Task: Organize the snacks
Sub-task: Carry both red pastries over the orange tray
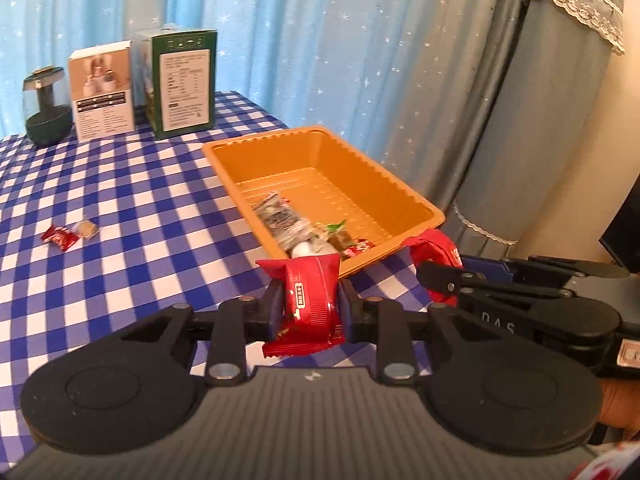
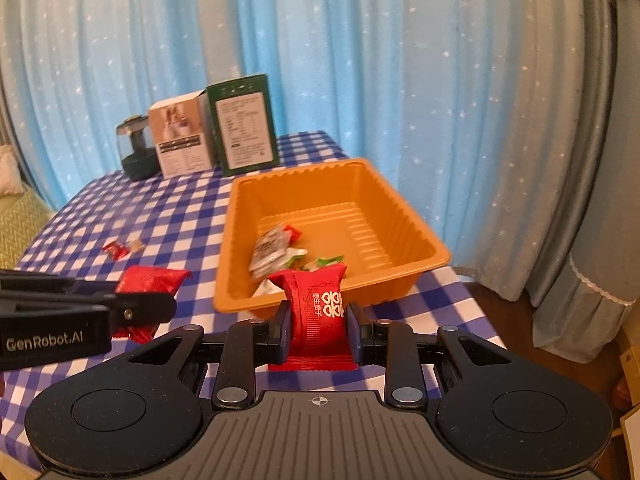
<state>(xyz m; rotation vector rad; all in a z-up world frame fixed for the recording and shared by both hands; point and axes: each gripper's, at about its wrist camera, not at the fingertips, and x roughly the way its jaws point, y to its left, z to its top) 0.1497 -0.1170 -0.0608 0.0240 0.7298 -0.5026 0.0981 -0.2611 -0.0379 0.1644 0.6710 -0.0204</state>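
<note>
Orange plastic tray [image 2: 400,216] on the checked tablecloth [image 1: 140,184] held several wrapped snacks [image 2: 272,252] at its near end. Each gripper, left gripper [image 1: 309,304] and right gripper [image 2: 318,322], was clamped on a red packet [image 1: 312,300] [image 2: 318,312] just short of the tray.

We can't read the wrappers in the orange tray [image 1: 400,188] ahead; our left gripper's red packet [image 1: 310,304] hides some snacks there.

The tablecloth [image 1: 140,184] is checked blue and white. The tray [image 2: 400,216] is orange. Both held snack packets [image 1: 312,300] [image 2: 320,312] are red, the curtain [image 2: 360,60] pale blue with white stars.
</note>
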